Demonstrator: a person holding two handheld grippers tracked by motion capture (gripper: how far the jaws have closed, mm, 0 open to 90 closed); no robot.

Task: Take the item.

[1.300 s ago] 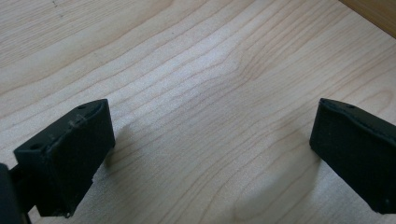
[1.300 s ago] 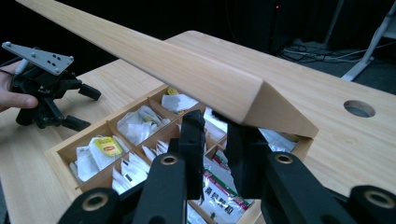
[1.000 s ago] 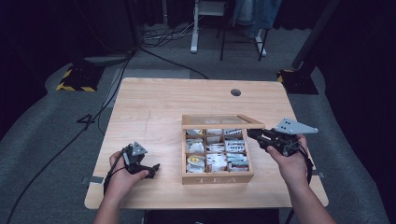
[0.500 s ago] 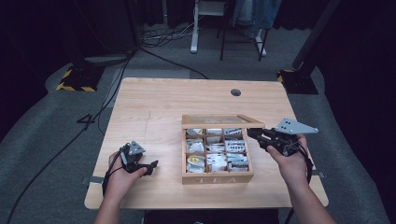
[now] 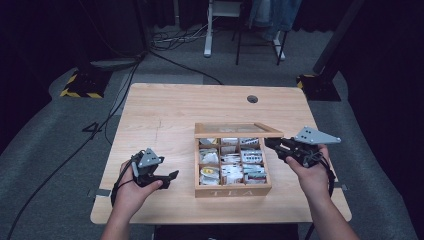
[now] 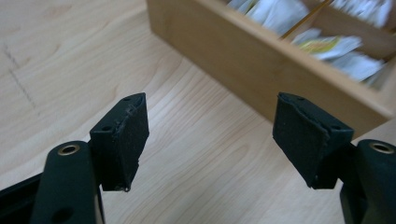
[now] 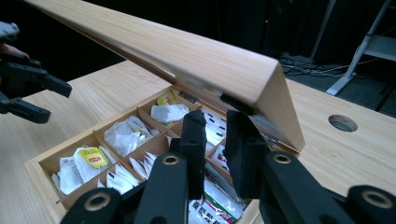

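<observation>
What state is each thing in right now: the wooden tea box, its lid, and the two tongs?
Tea box: open, compartments holding tea bags.
Lid: raised, tilted up over the box.
Tea bags: lying in the compartments.
Left tongs: open, holding nothing, over the table beside the box.
Right tongs: nearly shut, tips at the lid's edge; grip unclear.

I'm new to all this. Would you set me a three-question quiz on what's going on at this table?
1. True or false: the lid of the tea box is raised.
2. Which gripper has its jaws wide apart? A) left gripper B) right gripper
3. Fill in: the word on the box's front wall reads ____.

Key:
1. True; it stands up at the far edge, and the right gripper's jaws are nearly shut just under its corner.
2. A; it holds nothing, beside the box's left wall.
3. TEA.
</observation>
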